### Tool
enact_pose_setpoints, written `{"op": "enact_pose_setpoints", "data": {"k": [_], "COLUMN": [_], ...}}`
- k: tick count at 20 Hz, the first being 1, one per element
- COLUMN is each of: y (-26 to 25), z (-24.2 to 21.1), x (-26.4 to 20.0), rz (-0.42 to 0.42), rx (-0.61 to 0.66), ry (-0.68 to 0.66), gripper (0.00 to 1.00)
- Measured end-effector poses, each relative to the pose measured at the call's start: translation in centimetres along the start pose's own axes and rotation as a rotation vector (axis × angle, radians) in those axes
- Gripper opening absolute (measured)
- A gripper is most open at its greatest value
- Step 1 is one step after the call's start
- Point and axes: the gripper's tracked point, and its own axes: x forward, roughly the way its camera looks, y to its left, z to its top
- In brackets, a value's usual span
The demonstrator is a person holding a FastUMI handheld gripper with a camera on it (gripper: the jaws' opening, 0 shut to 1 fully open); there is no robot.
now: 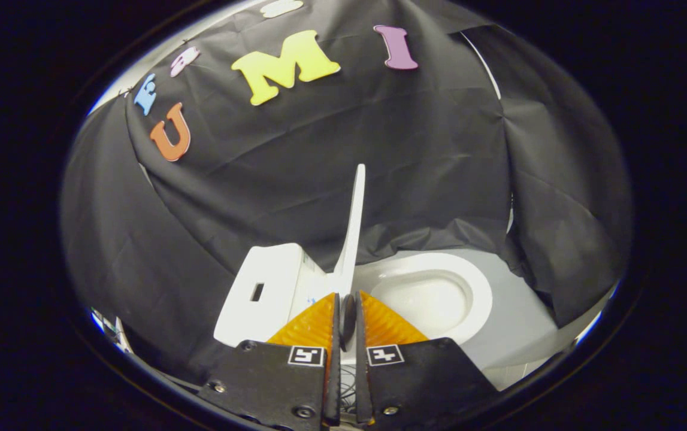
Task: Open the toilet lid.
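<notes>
**Toilet lid stood upright, jaws nearly closed**

The gripper [347, 308] was nearest, its jaws drawn almost together with only a narrow gap, and they held nothing. Just ahead of them the toilet lid [352, 230] stood raised on its edge, about vertical. To its left was the white tank [265, 287]; to its right the open bowl [433, 293] lay uncovered. Beyond hung the black cloth wall [295, 167].

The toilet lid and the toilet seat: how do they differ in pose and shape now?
The toilet lid stands upright, seen edge-on as a thin slab; the toilet seat lies flat as a wide oval ring around the bowl. The lid rises just beyond the gripper, whose fingers are nearly shut; the seat lies to one side. Both are white.
</notes>
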Motion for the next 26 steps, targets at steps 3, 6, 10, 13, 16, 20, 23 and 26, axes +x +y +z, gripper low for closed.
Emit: {"op": "enact_pose_setpoints", "data": {"k": [3, 6, 10, 13, 16, 20, 23, 26], "y": [1.8, 3.7, 6.4, 8.7, 10.8, 13.8, 15.4, 16.9], "z": [-0.1, -0.1, -0.3, -0.7, -1.3, -2.2, -2.8, -3.4], "x": [-0.1, 0.0, 0.5, 0.6, 0.9, 1.6, 2.3, 2.6], "rz": [0.012, 0.018, 0.016, 0.015, 0.007, 0.001, 0.012, 0.022], "rx": [-0.006, -0.041, -0.081, -0.114, -0.158, -0.194, -0.195, -0.210], "ry": [0.004, 0.003, 0.006, 0.005, 0.008, 0.001, 0.010, 0.012], "gripper": [0.15, 0.15, 0.15, 0.15, 0.15, 0.15, 0.15, 0.15]}}
